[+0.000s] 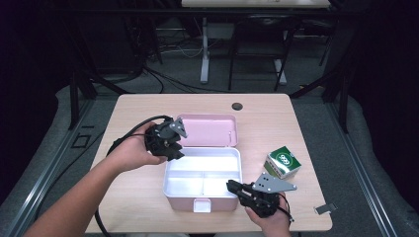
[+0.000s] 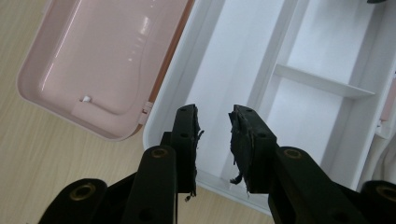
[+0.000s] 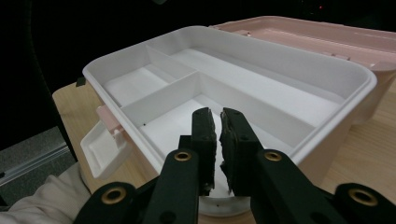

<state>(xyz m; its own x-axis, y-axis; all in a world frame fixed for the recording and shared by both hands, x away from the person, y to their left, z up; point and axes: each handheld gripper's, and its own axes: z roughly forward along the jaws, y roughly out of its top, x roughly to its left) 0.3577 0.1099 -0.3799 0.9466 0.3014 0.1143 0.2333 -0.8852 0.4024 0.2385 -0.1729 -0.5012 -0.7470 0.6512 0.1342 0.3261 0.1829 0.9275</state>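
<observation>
A pink lunch box (image 1: 178,201) lies open on the table, its white inner tray split into three compartments with nothing in them. Its pink lid (image 1: 207,129) lies flat behind it. My left gripper (image 1: 175,149) hovers at the tray's back left corner; in the left gripper view (image 2: 214,112) its jaws stand apart with nothing between them, over the tray's rim (image 2: 161,109) and beside the lid (image 2: 93,60). My right gripper (image 1: 231,185) is at the front right corner. In the right gripper view (image 3: 215,113) its pads nearly meet above a compartment of the tray (image 3: 261,44).
A small green and white carton (image 1: 282,162) stands right of the box. A little metal clip (image 1: 324,208) lies near the table's front right corner, and a dark cable hole (image 1: 237,106) sits at the back. The box's front latch (image 1: 201,205) hangs open.
</observation>
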